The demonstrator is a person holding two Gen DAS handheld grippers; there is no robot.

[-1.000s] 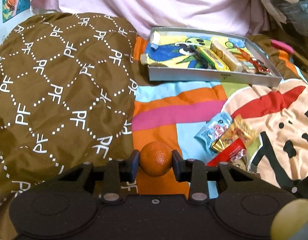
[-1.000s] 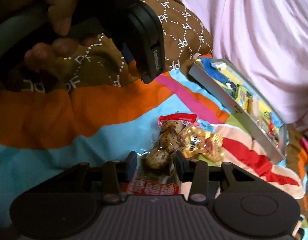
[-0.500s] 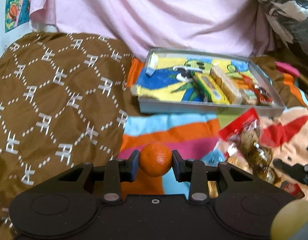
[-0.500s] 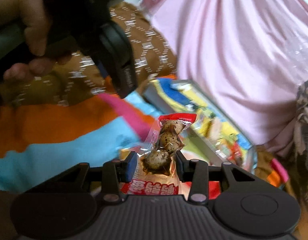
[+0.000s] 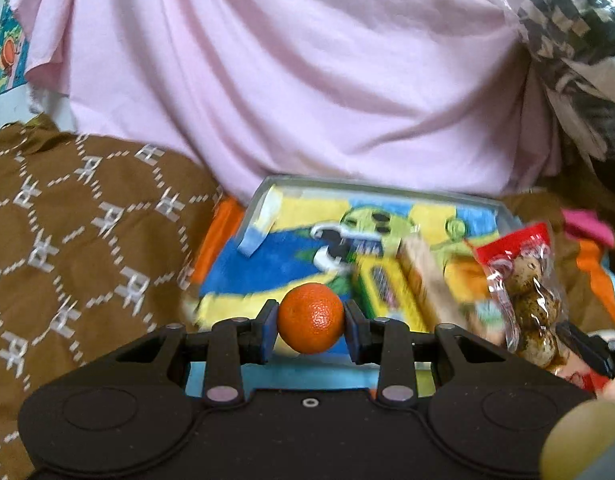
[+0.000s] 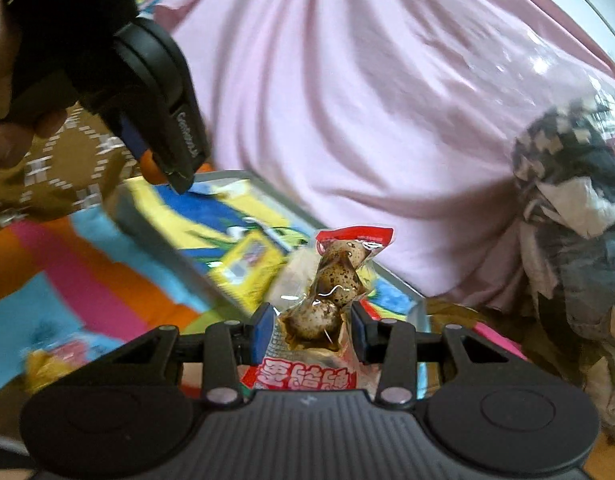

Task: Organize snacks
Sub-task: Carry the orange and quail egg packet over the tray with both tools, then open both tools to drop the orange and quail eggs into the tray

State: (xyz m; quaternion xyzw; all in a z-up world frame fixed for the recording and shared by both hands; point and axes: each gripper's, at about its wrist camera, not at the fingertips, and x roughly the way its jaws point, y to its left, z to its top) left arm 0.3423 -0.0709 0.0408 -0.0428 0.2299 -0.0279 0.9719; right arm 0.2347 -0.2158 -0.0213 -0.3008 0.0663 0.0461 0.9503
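Your left gripper (image 5: 310,319) clamps a small round orange tangerine (image 5: 310,318) in front of the shallow grey metal tray (image 5: 387,191). At its 3 o'clock, your right gripper (image 6: 312,327) pinches a clear red-topped packet of speckled quail eggs (image 6: 337,276), lifted over the tray's right side.

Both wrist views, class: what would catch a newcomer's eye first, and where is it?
The orange, clamped between the left gripper's jaws low in the middle of the left view. Next, the clear packet of speckled eggs gripped by the right gripper. Behind both lies the grey tray with its cartoon lining, before a pink cloth.
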